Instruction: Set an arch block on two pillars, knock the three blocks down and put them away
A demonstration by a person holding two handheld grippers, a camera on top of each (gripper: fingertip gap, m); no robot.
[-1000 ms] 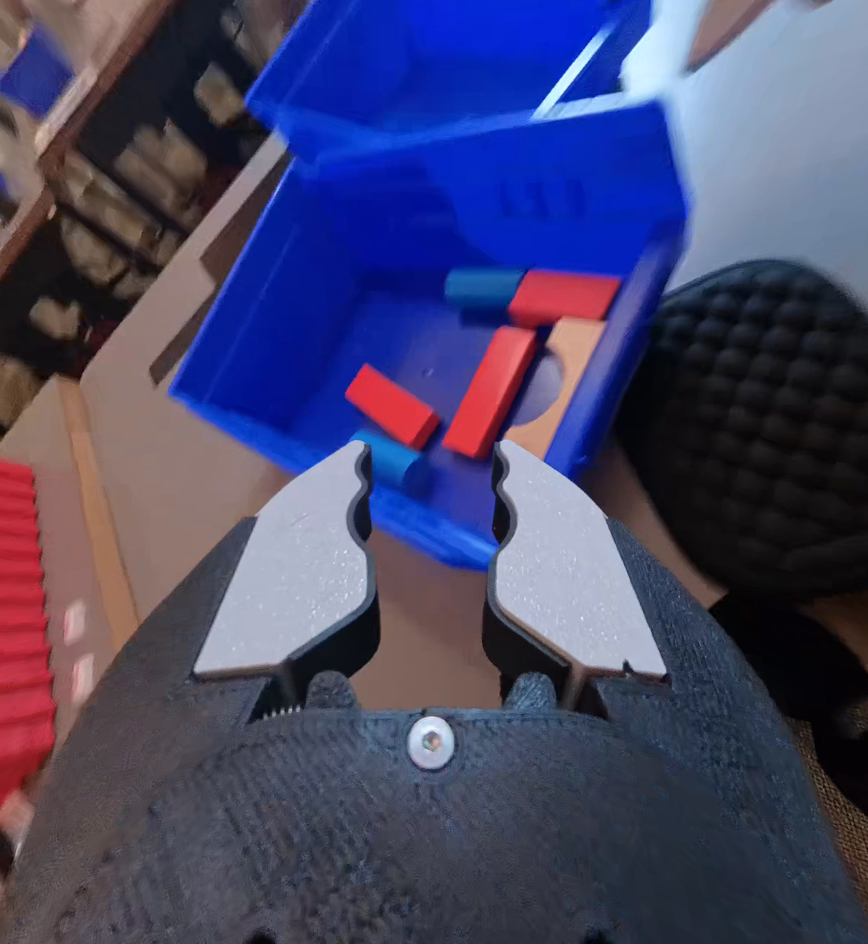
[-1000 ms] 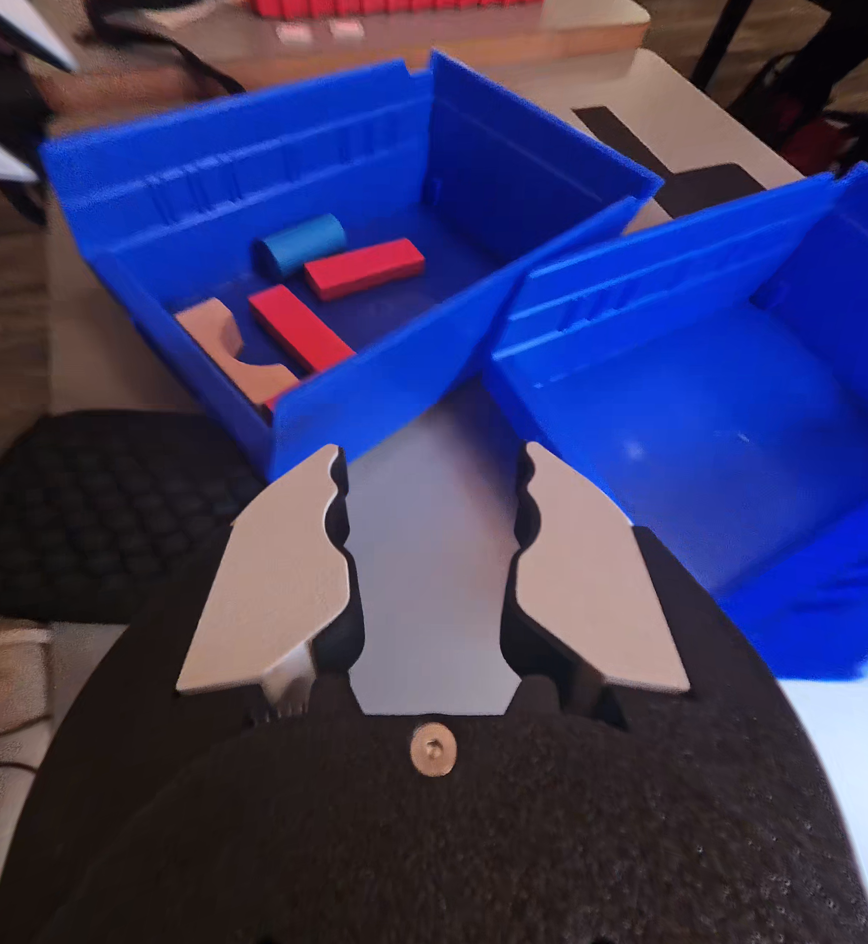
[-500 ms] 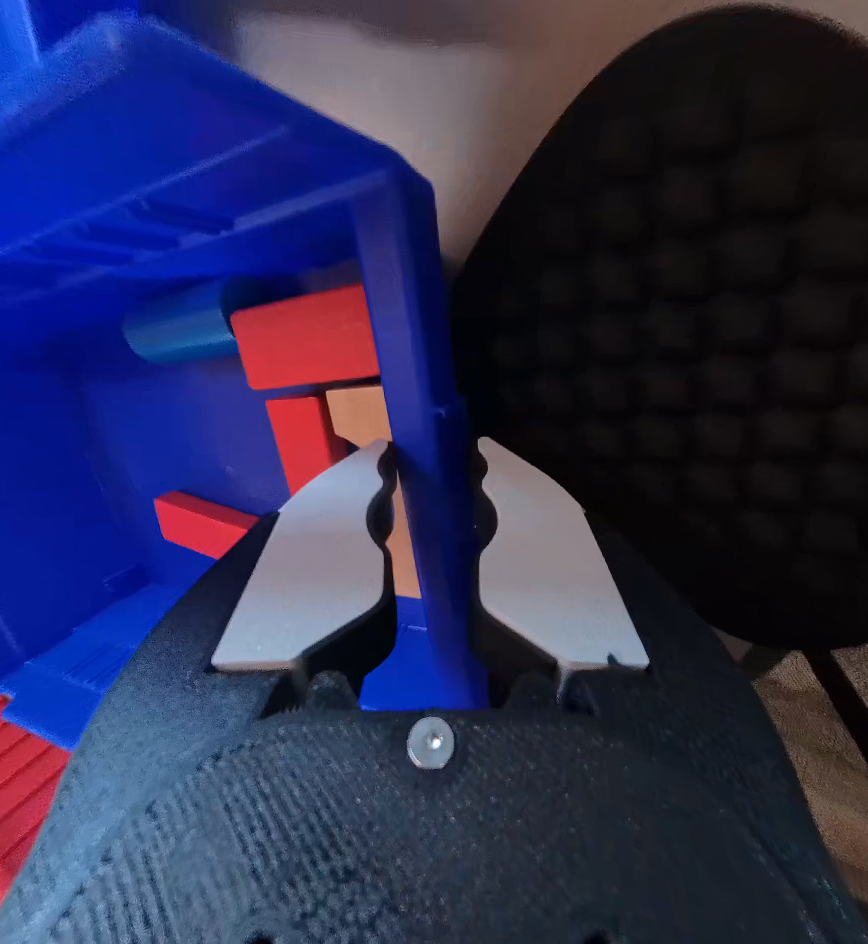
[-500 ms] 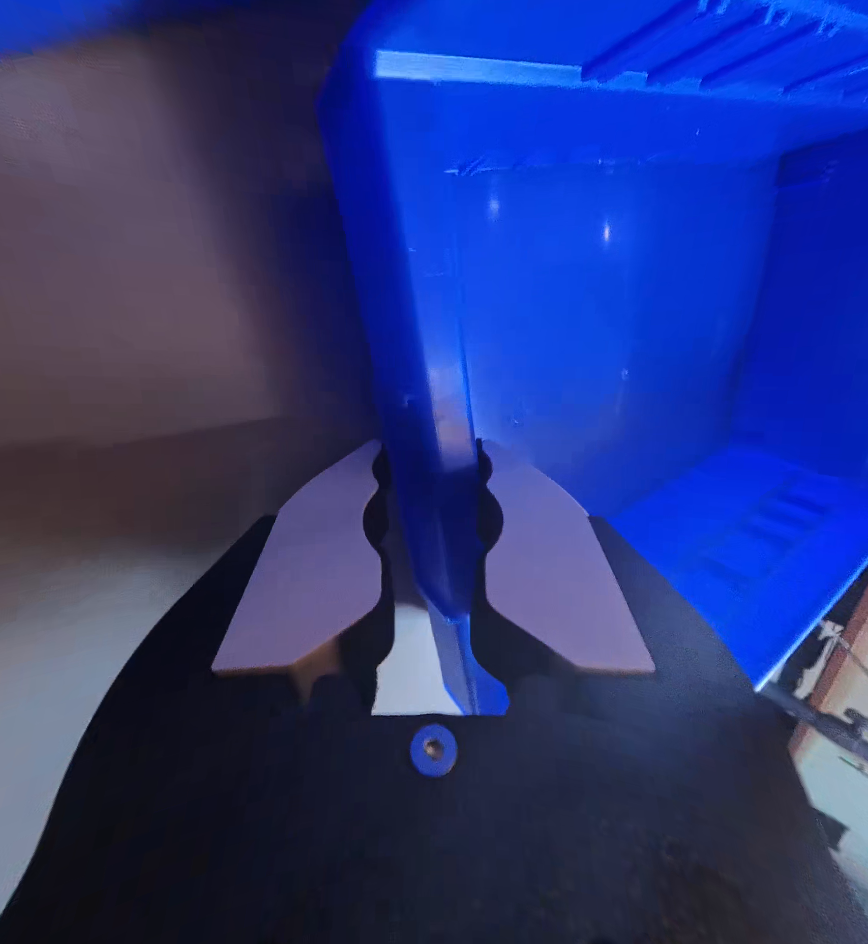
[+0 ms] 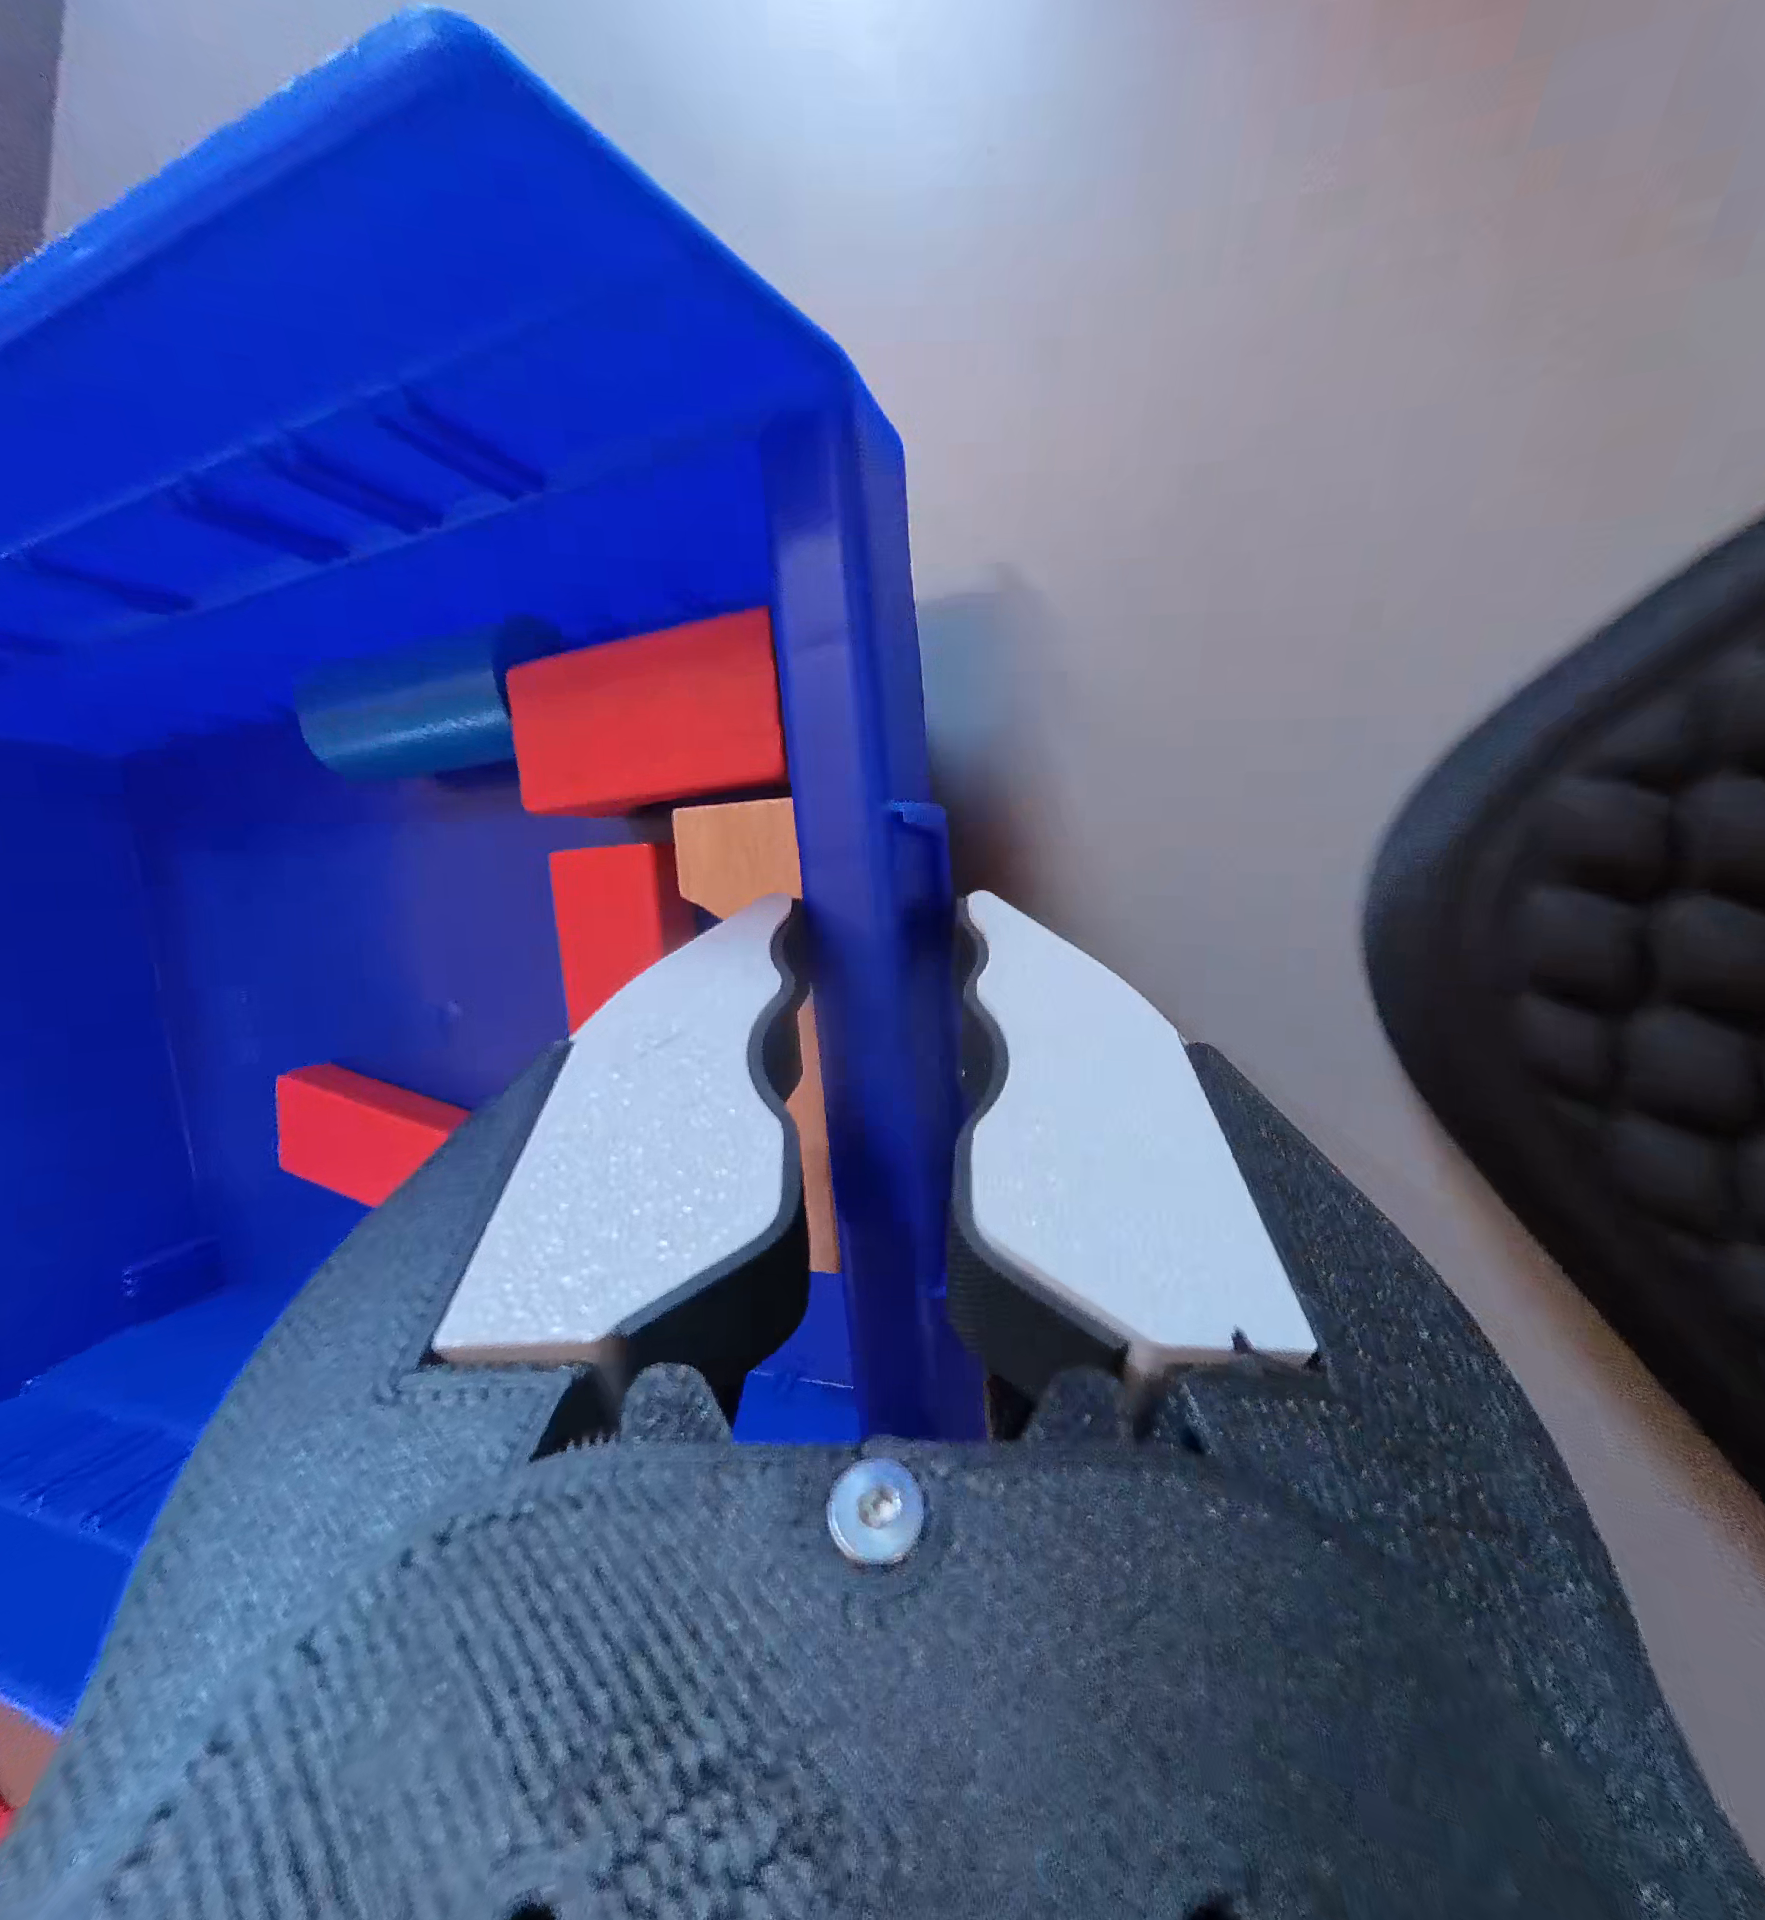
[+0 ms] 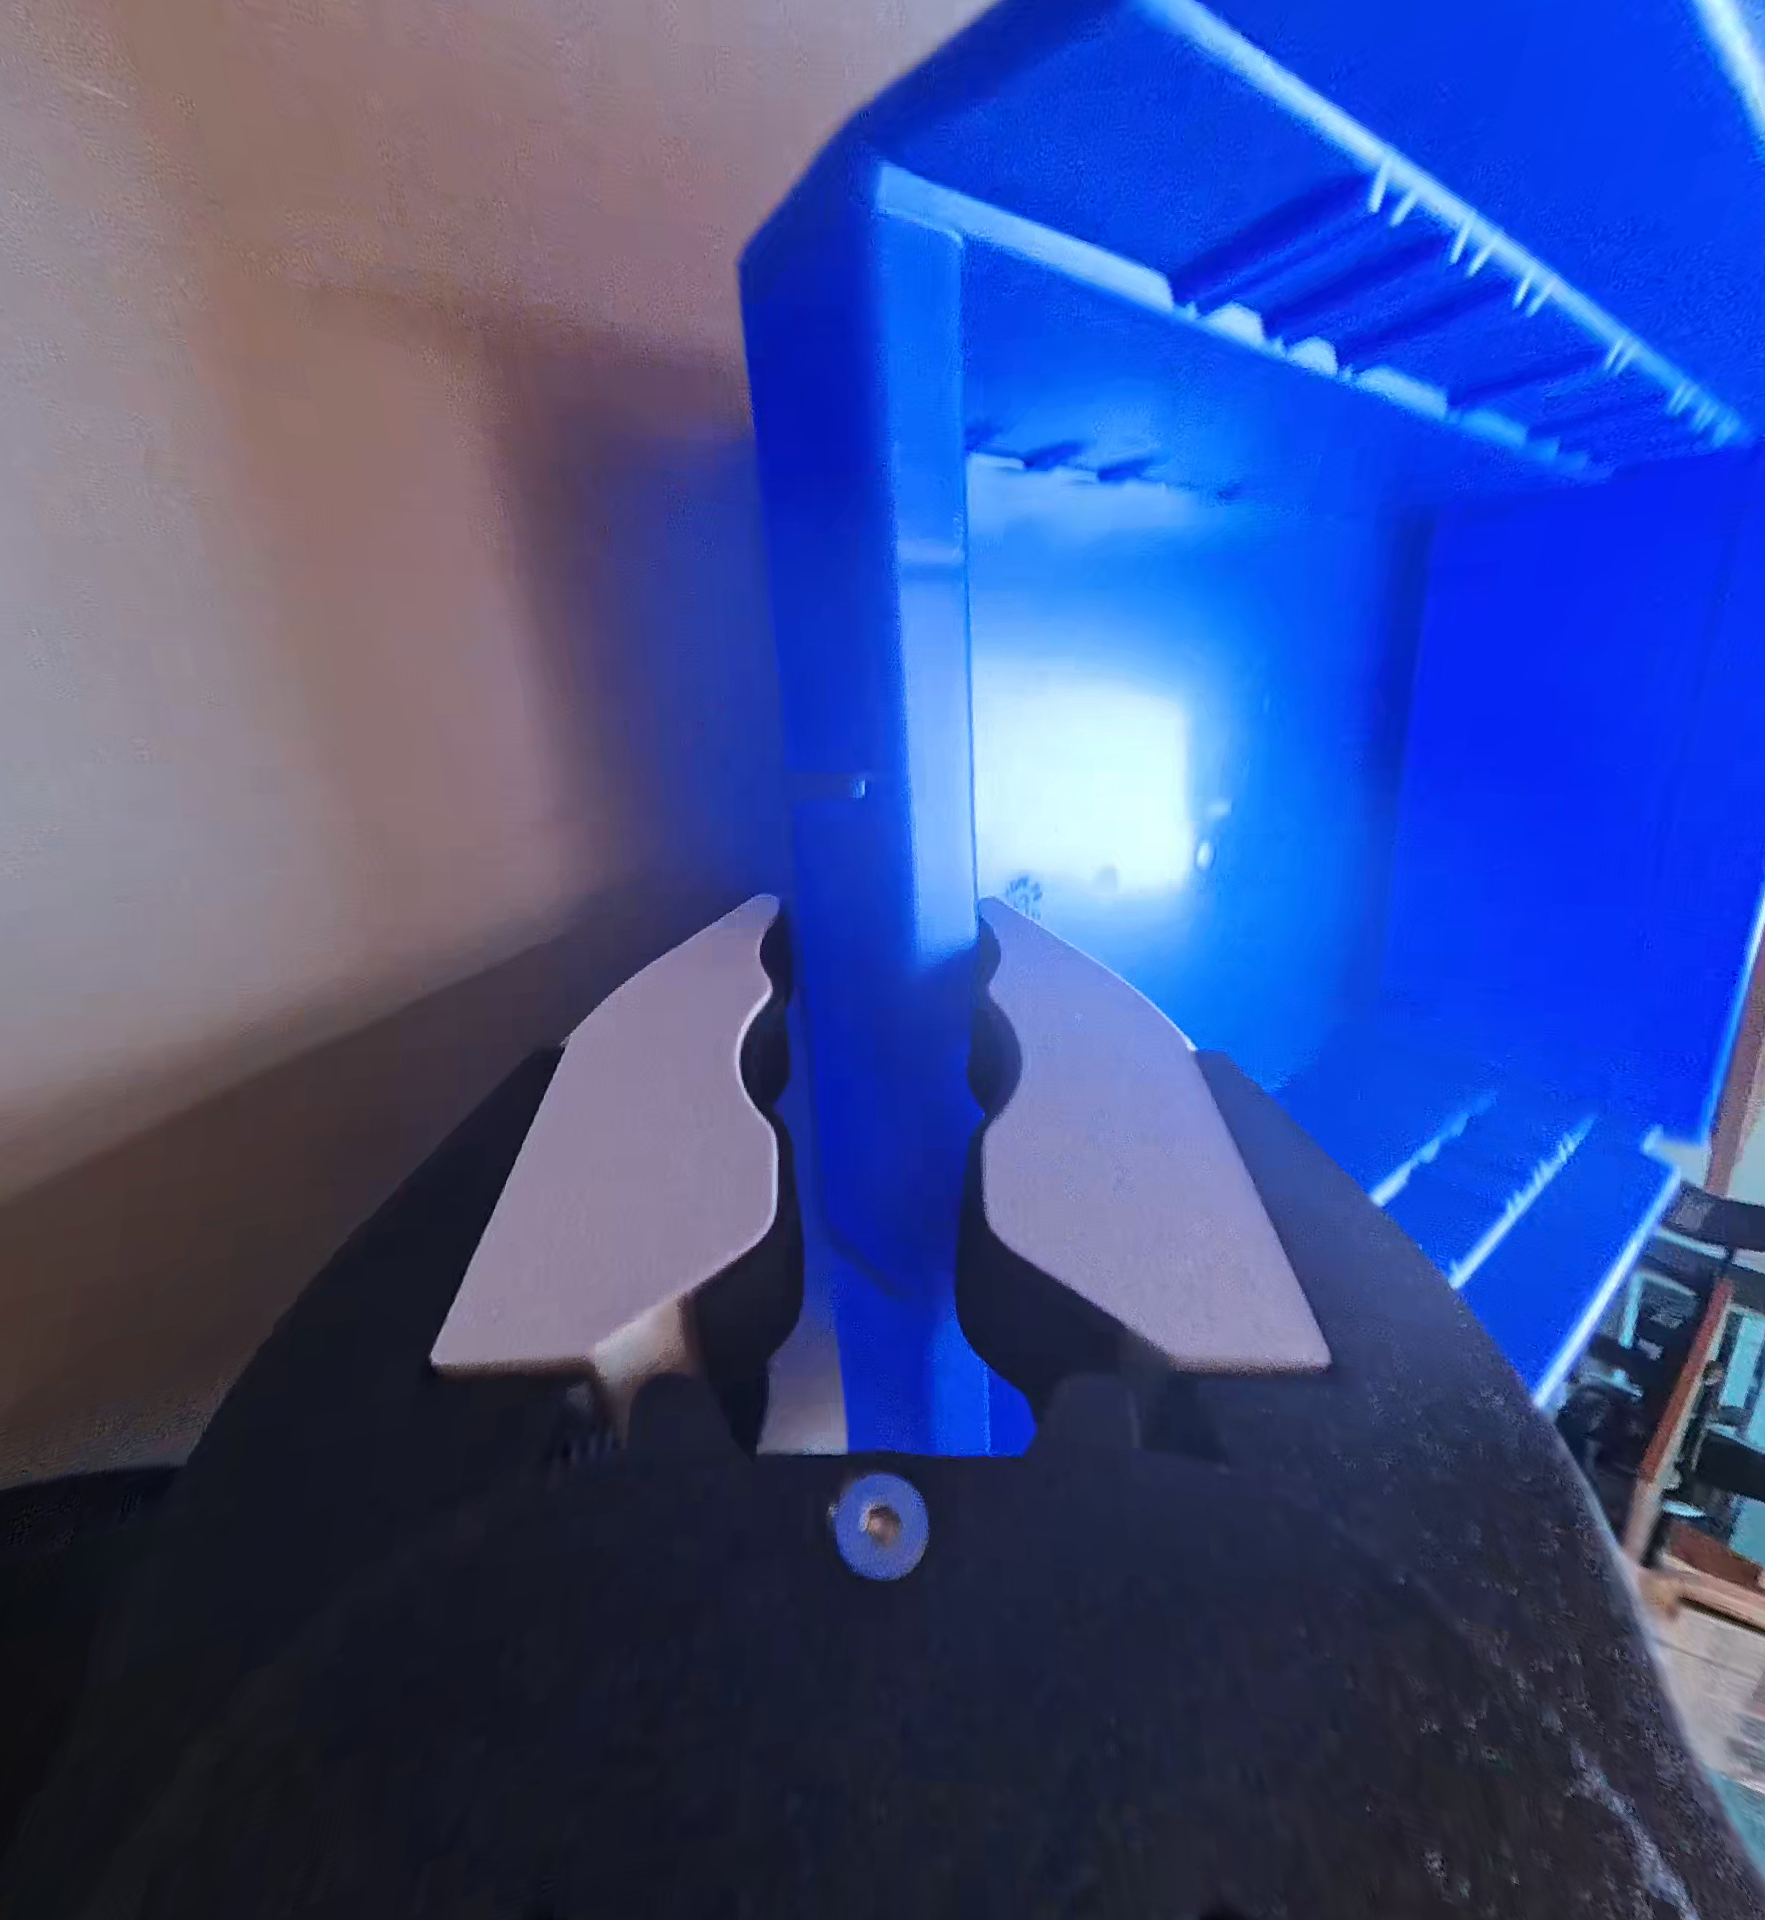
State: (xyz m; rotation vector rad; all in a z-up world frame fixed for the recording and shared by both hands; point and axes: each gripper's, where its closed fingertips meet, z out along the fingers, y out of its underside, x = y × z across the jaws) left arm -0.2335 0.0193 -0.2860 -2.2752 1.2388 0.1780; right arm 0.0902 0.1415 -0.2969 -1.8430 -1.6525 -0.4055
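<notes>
My left hand-held gripper point(image 5: 878, 925) is clamped on the side wall of the blue bin point(image 5: 338, 436) that holds the blocks, one finger inside and one outside, the wall running straight up between them. Half a second ago that grip was already there; a second ago the jaws were apart and the bin sat well ahead of me on the counter point(image 5: 1273, 416). Now more pale counter shows beyond the bin, and the black cushion point(image 5: 1636, 987) has slid away to the right of my fingers.

My right hand-held gripper point(image 6: 878, 914) is closed on the near wall of the empty blue bin point(image 6: 1273, 623), whose bright floor lies to the right of the fingers. A second ago it hung open in front of both bins. Since half a second ago the wall sits deeper between the jaws, and the view is still blurred.

Inside the left bin, ahead and left of my fingers, lie three red blocks: the farthest red block point(image 5: 649, 722), a middle red block point(image 5: 613, 925) and a nearer red block point(image 5: 369, 1132). The tan arch block point(image 5: 743, 862) rests against the gripped wall, partly hidden by it. A blue cylinder point(image 5: 405, 717) touches the farthest red block's left end. None has shifted within the bin.
</notes>
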